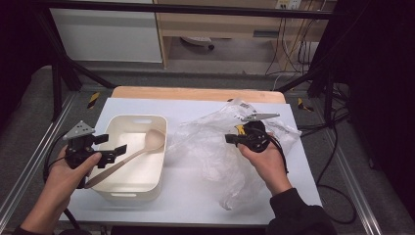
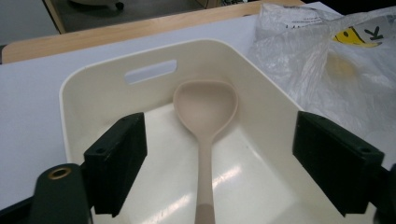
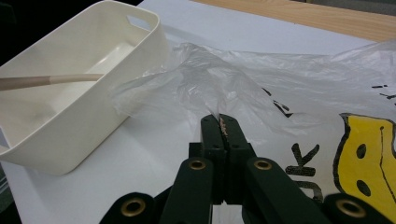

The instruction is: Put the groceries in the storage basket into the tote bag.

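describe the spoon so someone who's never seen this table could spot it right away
On the white table, find the cream rectangular plastic bin at the left, beside the crumpled clear plastic bag. The beige long-handled spoon lies slanted in it, bowl at the far end, handle over the near-left rim: the one slim, rod-like thing there.

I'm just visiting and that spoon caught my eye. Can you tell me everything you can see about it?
The spoon is one piece in a pale beige, matte like silicone or plastic, with a rounded, shallow bowl and a long slim handle. It lies slanted in the cream tub, bowl up against the tub's far right wall and handle running back over the near left rim. The left tongs stand open on either side of the handle, apparently not yet pressing it.
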Demonstrator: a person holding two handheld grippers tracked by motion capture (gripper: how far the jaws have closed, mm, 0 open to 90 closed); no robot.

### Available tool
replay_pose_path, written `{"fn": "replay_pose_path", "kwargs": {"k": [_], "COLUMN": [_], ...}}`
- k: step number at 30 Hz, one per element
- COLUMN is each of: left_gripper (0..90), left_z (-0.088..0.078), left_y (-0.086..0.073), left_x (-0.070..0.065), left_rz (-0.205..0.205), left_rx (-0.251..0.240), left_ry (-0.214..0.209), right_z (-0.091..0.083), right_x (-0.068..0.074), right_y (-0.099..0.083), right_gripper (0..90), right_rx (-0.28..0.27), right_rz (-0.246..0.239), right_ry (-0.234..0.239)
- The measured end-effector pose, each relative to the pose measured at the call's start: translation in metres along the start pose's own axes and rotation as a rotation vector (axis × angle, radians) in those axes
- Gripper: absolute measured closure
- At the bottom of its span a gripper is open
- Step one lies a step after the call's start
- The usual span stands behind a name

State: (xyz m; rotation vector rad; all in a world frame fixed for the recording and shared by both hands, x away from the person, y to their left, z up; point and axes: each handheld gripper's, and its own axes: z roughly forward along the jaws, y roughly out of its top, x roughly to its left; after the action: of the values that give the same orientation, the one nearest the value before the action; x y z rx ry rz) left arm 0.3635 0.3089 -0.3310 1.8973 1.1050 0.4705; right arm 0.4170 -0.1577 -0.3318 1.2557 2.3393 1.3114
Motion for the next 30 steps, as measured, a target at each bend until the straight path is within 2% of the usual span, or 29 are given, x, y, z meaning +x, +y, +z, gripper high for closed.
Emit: {"fn": "replay_pose_path", "kwargs": {"k": [10,15,20,25,30], "left_gripper": [35.8,40.3,43.5,46.8,50.1], "left_z": [-0.007,-0.013,-0.014,-0.015,-0.016], "left_y": [-0.016,-0.025,-0.034,-0.043,-0.051], "left_x": [0.003,0.004,0.001,0.004,0.007], "left_rz": [0.011,-0.001,0.016,0.005,-0.017], "left_rx": [0.052,0.071,0.110,0.138,0.146], "left_ry": [-0.005,-0.015,-0.005,-0.003,-0.012], "right_z": [0.000,-0.001,0.000,0.001,0.001], "right_x": [-0.001,-0.002,-0.001,0.000,0.000], "right_y": [-0.002,-0.002,-0.001,-0.001,-0.001], "right_gripper": [90.0,90.0,90.0,90.0,90.0], "right_rx": [0.000,0.000,0.002,0.005,0.005], "right_rz": [0.002,0.002,0.000,-0.001,-0.001], "right_ry": [0.001,0.002,0.005,0.005,0.005]}}
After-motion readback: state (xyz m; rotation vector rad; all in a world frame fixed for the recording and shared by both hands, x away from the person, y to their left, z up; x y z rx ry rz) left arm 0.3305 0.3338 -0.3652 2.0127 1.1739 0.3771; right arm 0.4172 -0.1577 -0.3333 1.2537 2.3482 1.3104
